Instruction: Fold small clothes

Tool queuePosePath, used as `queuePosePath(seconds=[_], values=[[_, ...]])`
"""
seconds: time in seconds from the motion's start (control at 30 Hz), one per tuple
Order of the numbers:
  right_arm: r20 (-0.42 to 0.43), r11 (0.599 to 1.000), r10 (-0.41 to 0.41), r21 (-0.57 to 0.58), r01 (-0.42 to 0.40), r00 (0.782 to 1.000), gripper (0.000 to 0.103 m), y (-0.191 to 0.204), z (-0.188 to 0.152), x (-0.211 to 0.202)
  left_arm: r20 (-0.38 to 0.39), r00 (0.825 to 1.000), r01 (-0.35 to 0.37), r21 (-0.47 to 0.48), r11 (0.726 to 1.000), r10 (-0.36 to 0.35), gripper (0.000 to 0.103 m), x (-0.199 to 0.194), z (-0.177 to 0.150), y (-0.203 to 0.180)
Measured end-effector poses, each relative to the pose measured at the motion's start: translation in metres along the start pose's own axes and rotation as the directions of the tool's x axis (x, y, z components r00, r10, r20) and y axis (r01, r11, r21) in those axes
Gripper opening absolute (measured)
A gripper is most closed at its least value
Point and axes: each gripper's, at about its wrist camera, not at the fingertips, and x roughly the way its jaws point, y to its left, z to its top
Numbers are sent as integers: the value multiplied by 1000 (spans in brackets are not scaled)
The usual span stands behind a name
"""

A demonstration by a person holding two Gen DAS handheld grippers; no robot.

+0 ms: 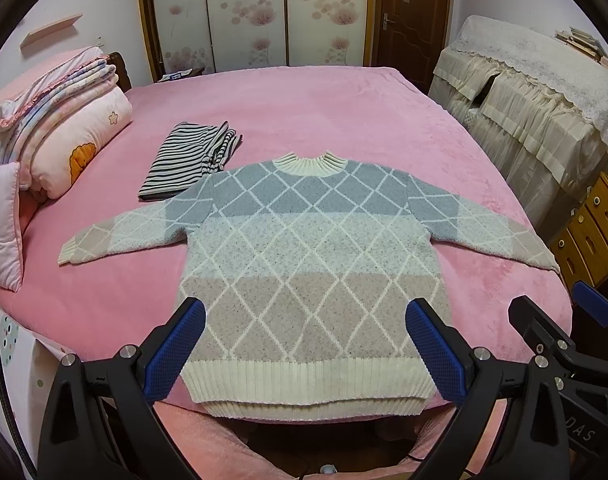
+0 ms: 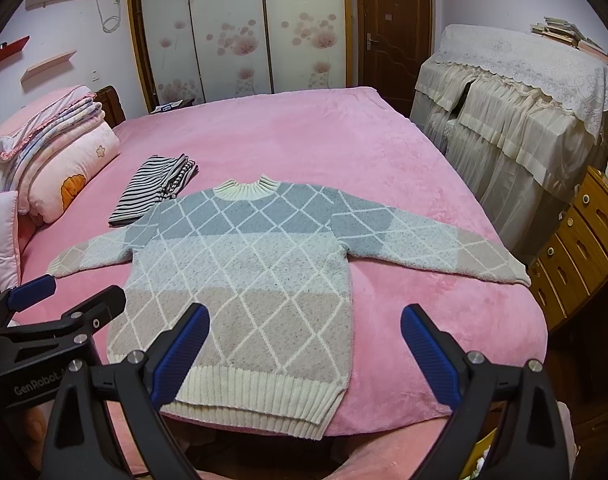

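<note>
Left tool jaws wide apart, nothing held; right tool same, side by side, level.

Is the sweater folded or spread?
Spread: the sweater lies flat on the bed, both sleeves out, hem at the near edge.
</note>
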Motion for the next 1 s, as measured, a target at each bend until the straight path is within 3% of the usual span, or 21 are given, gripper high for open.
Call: queuePosePath(seconds=[1.0], values=[[-21, 1000, 26, 1, -26, 999, 97, 4, -8, 0, -39, 999, -1, -4, 1000, 1, 100, 3, -4, 4]])
